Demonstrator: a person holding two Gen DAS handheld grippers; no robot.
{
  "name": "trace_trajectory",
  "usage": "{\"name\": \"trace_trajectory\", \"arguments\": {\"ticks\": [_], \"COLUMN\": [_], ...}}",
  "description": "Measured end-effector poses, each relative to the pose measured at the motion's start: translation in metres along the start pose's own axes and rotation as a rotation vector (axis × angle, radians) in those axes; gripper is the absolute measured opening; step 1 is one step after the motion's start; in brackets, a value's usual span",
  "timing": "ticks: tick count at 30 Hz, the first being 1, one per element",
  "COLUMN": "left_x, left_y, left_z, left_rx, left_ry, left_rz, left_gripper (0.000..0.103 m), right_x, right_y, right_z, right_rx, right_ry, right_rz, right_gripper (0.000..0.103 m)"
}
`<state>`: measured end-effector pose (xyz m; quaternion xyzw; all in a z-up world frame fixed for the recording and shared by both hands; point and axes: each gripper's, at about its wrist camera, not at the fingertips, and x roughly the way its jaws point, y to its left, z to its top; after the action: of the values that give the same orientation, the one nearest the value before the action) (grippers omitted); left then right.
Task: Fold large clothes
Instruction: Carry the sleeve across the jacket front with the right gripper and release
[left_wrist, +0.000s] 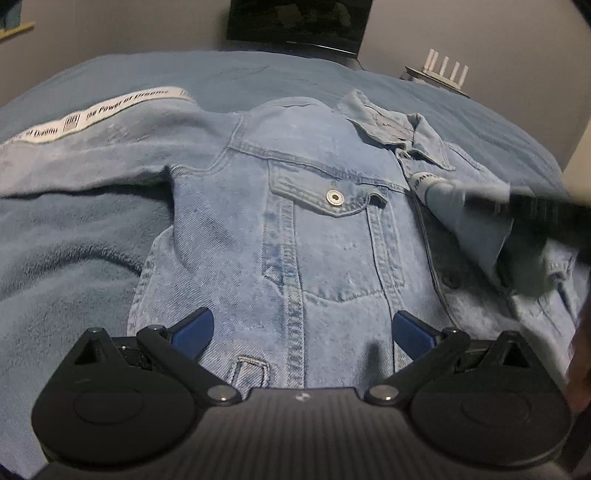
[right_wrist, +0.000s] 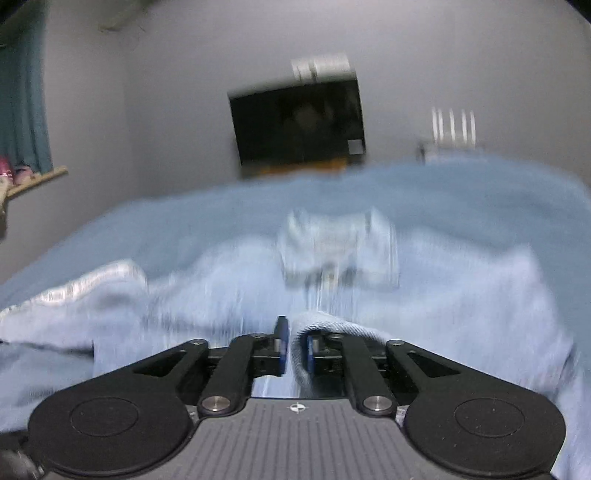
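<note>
Left gripper (left_wrist: 303, 328) spread wide over denim jacket (left_wrist: 325, 240); right gripper (right_wrist: 295, 347) pinching a sleeve fold (right_wrist: 301, 354) — right view motion-blurred, jacket details unreadable.

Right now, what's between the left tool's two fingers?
In the left wrist view, the open left tool hovers over the denim jacket; between its fingers lies the jacket's seamed front panel, near the hem.

The left wrist view looks down from close above the denim jacket (left_wrist: 317, 236) on the bed (left_wrist: 74, 251). The right wrist view sits lower, facing the wall; both share the dark screen (right_wrist: 299, 125).
</note>
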<state>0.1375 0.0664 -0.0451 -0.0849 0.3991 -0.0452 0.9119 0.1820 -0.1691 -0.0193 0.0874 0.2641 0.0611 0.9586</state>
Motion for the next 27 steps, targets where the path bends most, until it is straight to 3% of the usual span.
{"name": "trace_trajectory", "arguments": {"ticks": [4,6,13,18,20,22,24,27], "left_x": [0.0,0.0,0.0,0.0,0.0,-0.001,-0.001,-0.001], "left_y": [0.003,0.003,0.002,0.002,0.001,0.001,0.001,0.002], "left_z": [0.0,-0.001,-0.001,-0.001,-0.002,-0.002,-0.002,-0.002], "left_rx": [-0.023,-0.026,-0.027,-0.037,-0.033,-0.029,-0.029,-0.038], "left_ry": [0.007,0.007,0.005,0.003,0.003,0.002,0.0,0.0], "left_rz": [-0.011,-0.013,-0.021,-0.023,-0.022,-0.022,-0.024,-0.03], "left_gripper": [0.103,0.103,0.103,0.103,0.103,0.103,0.103,0.103], "right_x": [-0.03,-0.042,-0.055,-0.06,-0.059,-0.062,-0.065,-0.073], "right_y": [-0.021,-0.038,-0.068,-0.093,-0.096,-0.082,-0.058,-0.01], "right_z": [-0.04,-0.046,-0.042,-0.064,-0.068,-0.052,-0.03,-0.002], "right_rx": [0.173,0.255,0.514,0.835,0.9,0.753,0.549,0.235], "right_ry": [0.0,-0.024,-0.113,-0.093,-0.116,-0.137,-0.175,-0.237], "right_rz": [0.039,0.067,0.118,0.171,0.1,-0.023,-0.061,-0.043], "right_gripper": [0.035,0.04,0.069,0.073,0.061,0.018,0.012,0.01]}}
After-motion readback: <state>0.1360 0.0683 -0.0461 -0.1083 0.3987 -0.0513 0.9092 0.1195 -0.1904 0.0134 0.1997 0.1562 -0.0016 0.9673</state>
